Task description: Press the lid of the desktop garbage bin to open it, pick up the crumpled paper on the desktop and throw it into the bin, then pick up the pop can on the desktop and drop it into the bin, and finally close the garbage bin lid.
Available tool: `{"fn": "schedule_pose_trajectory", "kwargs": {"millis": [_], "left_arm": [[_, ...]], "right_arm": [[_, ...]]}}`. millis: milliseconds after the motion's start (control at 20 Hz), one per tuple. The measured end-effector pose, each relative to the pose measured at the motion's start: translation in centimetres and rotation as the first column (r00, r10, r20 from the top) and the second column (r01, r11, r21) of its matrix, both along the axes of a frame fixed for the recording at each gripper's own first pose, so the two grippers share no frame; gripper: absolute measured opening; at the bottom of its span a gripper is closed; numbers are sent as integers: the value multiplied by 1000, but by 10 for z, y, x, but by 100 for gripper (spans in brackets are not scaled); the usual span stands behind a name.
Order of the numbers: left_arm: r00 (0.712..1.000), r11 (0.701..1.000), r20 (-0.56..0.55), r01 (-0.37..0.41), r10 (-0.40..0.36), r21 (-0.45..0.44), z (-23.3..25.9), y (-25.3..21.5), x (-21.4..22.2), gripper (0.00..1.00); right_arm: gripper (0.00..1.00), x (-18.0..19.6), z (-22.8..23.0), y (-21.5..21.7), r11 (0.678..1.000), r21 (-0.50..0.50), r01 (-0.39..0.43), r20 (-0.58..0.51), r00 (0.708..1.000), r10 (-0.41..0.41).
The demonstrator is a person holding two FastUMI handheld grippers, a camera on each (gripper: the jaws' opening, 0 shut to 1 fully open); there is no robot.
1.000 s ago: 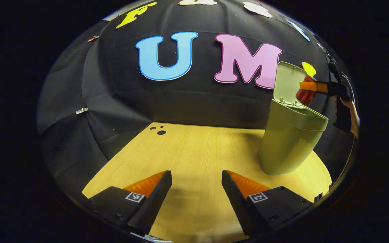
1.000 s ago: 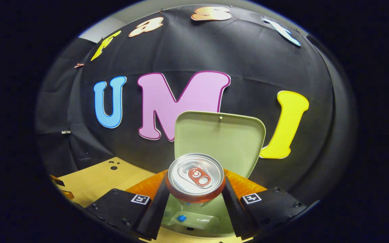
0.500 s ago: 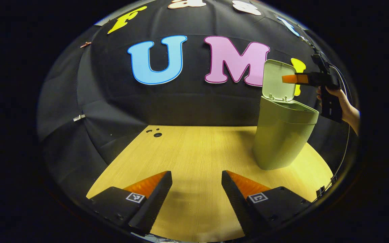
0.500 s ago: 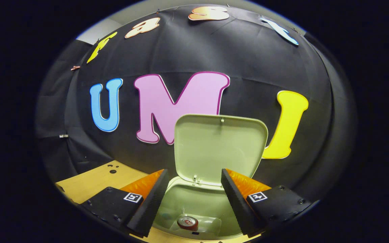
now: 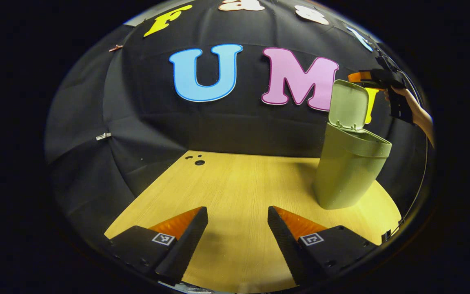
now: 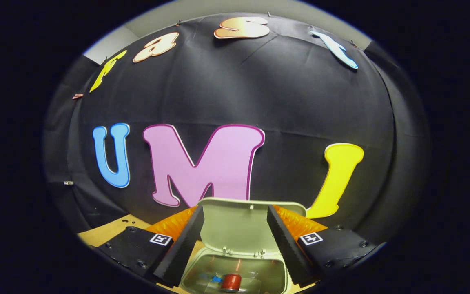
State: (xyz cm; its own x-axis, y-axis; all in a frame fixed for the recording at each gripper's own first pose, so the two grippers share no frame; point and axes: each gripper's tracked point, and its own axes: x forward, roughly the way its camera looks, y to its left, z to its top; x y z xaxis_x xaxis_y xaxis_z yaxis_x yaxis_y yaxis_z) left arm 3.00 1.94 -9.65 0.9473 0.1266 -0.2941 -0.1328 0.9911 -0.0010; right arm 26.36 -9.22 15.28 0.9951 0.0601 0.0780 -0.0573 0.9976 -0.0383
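Can (image 6: 231,282) now dropped in bin (image 5: 351,171); right gripper (image 6: 235,241) wide, empty, risen above lid (image 6: 235,226) (left gripper (image 5: 237,234) wide, idle). Closing remains.

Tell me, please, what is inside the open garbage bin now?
In the right gripper view, the pop can lies at the bottom of the garbage bin, beside something small and blue. I cannot make out the crumpled paper.

Dim booth, sharp focus, heavy fisheye warp at edges, no glare.
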Motion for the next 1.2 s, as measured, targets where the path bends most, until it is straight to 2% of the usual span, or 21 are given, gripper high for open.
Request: {"fn": "schedule_pose_trajectory", "kwargs": {"millis": [200, 700, 900, 1200], "left_arm": [[997, 997, -10, -75, 75, 18, 2, 25, -1, 96], [991, 991, 37, -125, 127, -52, 26, 36, 1, 96], [990, 989, 57, -123, 128, -87, 39, 29, 1, 96], [994, 995, 68, -82, 86, -56, 47, 8, 13, 96]], "right_arm": [[97, 19, 20, -12, 998, -30, 54, 5, 999, -54], [97, 68, 8, -18, 996, 4, 85, -88, 993, -84], [98, 68, 0, -21, 997, 19, 70, -117, 991, -68], [98, 45, -8, -19, 998, 46, 44, -126, 991, -38]]}}
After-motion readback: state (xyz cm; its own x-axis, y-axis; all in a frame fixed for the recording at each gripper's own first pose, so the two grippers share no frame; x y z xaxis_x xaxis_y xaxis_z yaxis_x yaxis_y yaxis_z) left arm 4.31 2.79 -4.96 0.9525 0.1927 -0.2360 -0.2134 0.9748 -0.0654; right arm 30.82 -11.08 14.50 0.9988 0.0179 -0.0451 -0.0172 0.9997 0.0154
